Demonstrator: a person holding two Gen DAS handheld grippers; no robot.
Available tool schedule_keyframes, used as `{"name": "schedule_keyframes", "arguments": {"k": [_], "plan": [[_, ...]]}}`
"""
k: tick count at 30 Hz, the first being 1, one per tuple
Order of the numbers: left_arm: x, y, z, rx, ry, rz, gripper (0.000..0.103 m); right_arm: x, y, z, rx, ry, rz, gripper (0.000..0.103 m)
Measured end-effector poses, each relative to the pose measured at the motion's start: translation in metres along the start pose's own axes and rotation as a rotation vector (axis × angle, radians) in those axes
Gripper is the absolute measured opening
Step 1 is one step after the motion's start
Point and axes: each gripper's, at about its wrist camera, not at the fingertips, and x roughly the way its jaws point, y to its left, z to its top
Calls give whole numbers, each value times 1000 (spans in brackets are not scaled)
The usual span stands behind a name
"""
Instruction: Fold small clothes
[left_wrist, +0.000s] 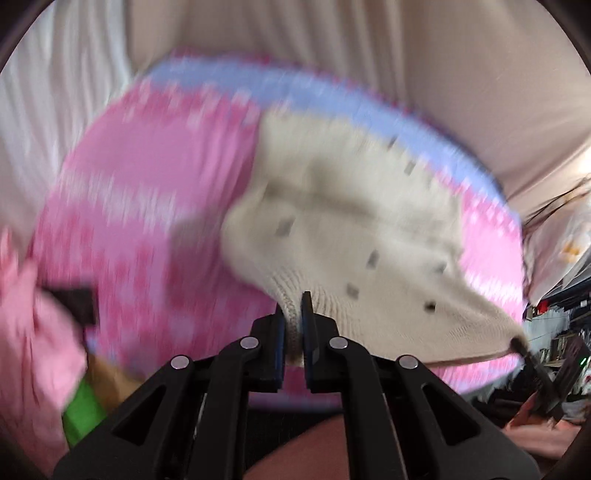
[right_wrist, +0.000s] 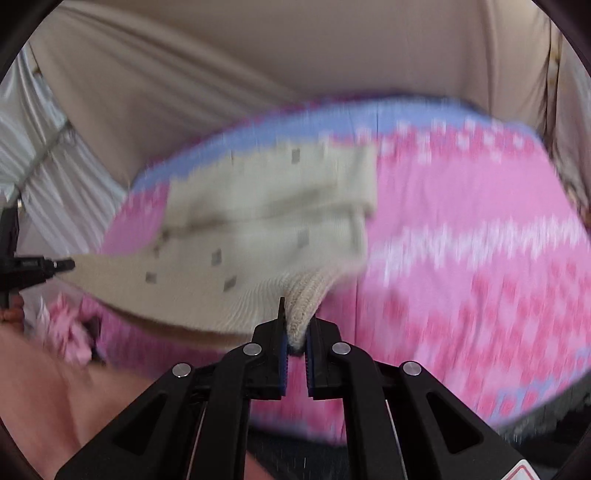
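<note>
A cream knitted garment (left_wrist: 354, 221) with small grey squares hangs stretched over a pink patterned cloth (left_wrist: 140, 206) with a blue border. My left gripper (left_wrist: 294, 314) is shut on the garment's ribbed edge. My right gripper (right_wrist: 298, 325) is shut on another ribbed edge of the same garment (right_wrist: 258, 236). The right gripper's tip (left_wrist: 524, 349) shows at the garment's far corner in the left wrist view. The left gripper's tip (right_wrist: 55, 264) shows at the left corner in the right wrist view. Both views are blurred by motion.
The pink cloth (right_wrist: 480, 258) covers the surface below. Beige and white curtains (right_wrist: 221, 74) hang behind. A pink crumpled garment (left_wrist: 26, 332) and something green (left_wrist: 81, 410) lie at the lower left. Clutter (left_wrist: 554, 332) sits at the far right.
</note>
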Motion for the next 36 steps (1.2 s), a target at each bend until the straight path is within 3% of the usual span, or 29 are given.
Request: {"name": "schedule_keyframes", "arguments": {"k": [3,6,8,15,23,30,32,33,36], "plan": [[7,-12,47,22,-124,-13,6,9,-6,60,32,-157,26,6],[31,-16,91,5,-183,-13,6,39,-8,111,24,-245,35,6],[57,-15,123,-16,-184,-25,6,68,-8,138,8,-254,16,6],[152,-10,201,-20,-155,74,6,183,-22,202,54,-184,-31,6],[254,-1,234,-41,-62,121,6,285,-51,222,169,-71,-78,6],[295,4,241,-44,-32,147,7,317,-64,217,226,-32,-95,7],[300,1,242,-19,-33,159,11,323,-66,216,236,-19,-96,9],[301,0,243,-6,-39,168,14,325,-68,217,239,-11,-101,11],[299,-2,242,1,-48,164,28,315,-63,220,220,-43,-149,30]]}}
